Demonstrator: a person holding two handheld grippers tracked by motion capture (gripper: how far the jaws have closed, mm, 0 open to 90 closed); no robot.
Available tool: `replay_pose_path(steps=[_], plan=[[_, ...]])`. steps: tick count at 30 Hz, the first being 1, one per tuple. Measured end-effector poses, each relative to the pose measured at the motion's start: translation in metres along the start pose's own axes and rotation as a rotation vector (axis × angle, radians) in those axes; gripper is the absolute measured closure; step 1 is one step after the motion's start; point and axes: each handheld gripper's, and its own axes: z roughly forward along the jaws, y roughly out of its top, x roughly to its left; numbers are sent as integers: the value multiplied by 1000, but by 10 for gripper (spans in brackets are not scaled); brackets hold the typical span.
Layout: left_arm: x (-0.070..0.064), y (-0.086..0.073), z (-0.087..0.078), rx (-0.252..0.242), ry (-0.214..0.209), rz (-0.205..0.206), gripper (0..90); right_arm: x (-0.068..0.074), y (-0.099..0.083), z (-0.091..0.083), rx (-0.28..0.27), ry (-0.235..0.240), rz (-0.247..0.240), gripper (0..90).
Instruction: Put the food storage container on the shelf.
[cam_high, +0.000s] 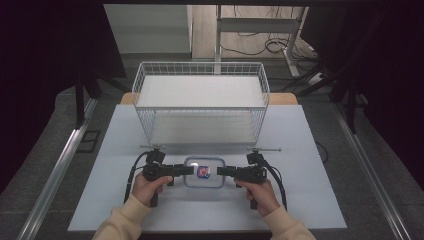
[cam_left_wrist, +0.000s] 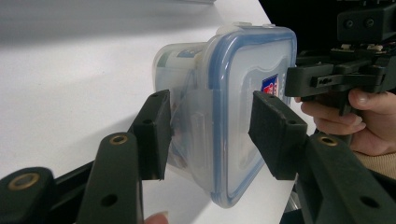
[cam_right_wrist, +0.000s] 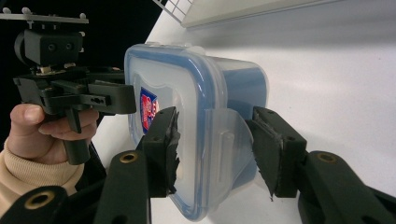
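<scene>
Clear plastic container, rounded square, blue-rimmed lid, red-blue label unreadable, on white desk at 6 o'clock from wire basket. Left tool and right tool wide, straddling side latches.

ahead of both tongs: white wire basket blocks | between tongs: clear blue-rimmed plastic box | outer sides: bare white table
</scene>
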Motion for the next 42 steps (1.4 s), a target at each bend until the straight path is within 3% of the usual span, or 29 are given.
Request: replay_pose_path(steps=[18,42], plan=[[-11,15,-7,-14,-3,35,493,9,11,-10,-22,1,-28,530],[-47,84,-42,-118,13,134,493,52,85,-35,-88,6,-143,530]])
